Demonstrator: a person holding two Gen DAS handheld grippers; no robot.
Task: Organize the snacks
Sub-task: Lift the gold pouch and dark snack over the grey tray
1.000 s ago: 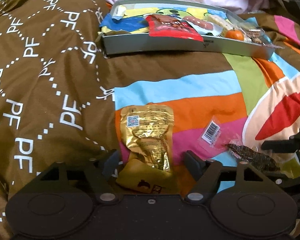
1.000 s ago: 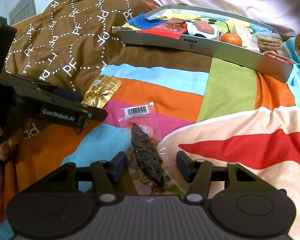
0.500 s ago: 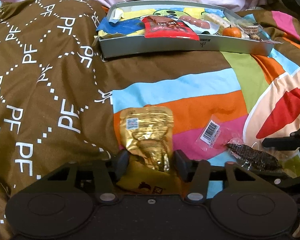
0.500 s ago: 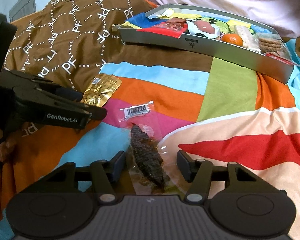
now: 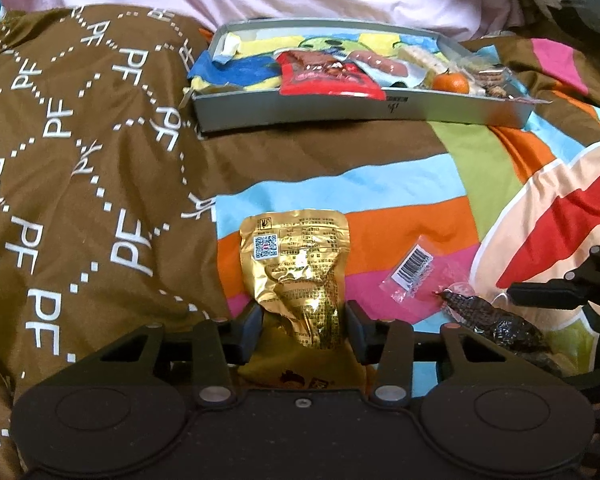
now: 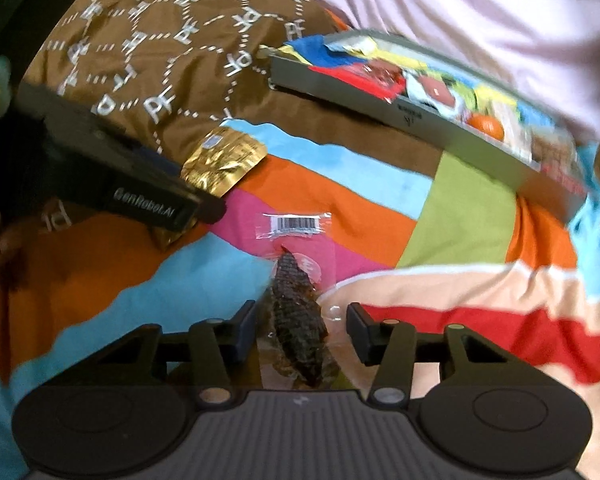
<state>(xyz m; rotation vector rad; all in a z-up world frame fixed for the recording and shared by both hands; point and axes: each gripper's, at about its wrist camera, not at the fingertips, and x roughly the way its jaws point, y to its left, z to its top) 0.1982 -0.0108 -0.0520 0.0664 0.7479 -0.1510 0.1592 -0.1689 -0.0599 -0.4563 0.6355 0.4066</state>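
Snacks: gold pouch (image 5: 296,276) and clear packet (image 6: 296,308) on bed, tray (image 5: 340,114) far.
Left gripper (image 5: 304,322): has narrowed onto pouch, apparently pinching.
Right gripper (image 6: 302,326): parted around packet.
Meaning: pouch likely lifts next.

The pouch (image 5: 296,268) is crinkled, glossy gold foil; the wrapper (image 6: 296,228) clear shiny plastic around a dark, rough-textured snack (image 6: 300,320); the tray (image 5: 340,114) smooth matt grey; the blanket (image 5: 400,184) soft matt cloth
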